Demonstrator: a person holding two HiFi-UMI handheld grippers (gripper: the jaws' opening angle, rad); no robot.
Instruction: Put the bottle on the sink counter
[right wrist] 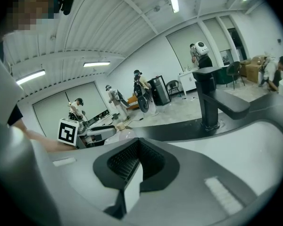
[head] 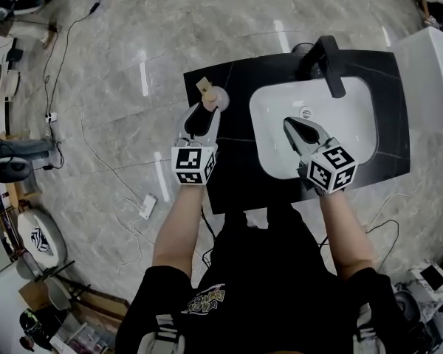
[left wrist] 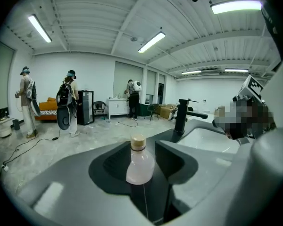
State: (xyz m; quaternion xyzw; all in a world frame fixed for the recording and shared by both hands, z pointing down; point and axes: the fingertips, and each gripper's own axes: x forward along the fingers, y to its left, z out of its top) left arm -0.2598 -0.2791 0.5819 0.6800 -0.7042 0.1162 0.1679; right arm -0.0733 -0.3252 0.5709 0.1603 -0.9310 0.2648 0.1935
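Note:
A small pale pink bottle (head: 213, 97) with a tan cap stands upright on the black sink counter (head: 236, 183), near its far left corner. My left gripper (head: 207, 109) is open, one finger on each side of the bottle. In the left gripper view the bottle (left wrist: 140, 166) rises between the two jaws, with dark counter showing beside it. My right gripper (head: 289, 124) hangs over the white basin (head: 354, 124), shut and holding nothing. In the right gripper view its jaws (right wrist: 137, 147) leave only a thin slit.
A black faucet (head: 326, 61) stands behind the basin and reaches out over it. A white cabinet (head: 435, 72) adjoins the counter's right end. Cables and a power strip (head: 148, 205) lie on the marble floor to the left. Several people stand far off in the room.

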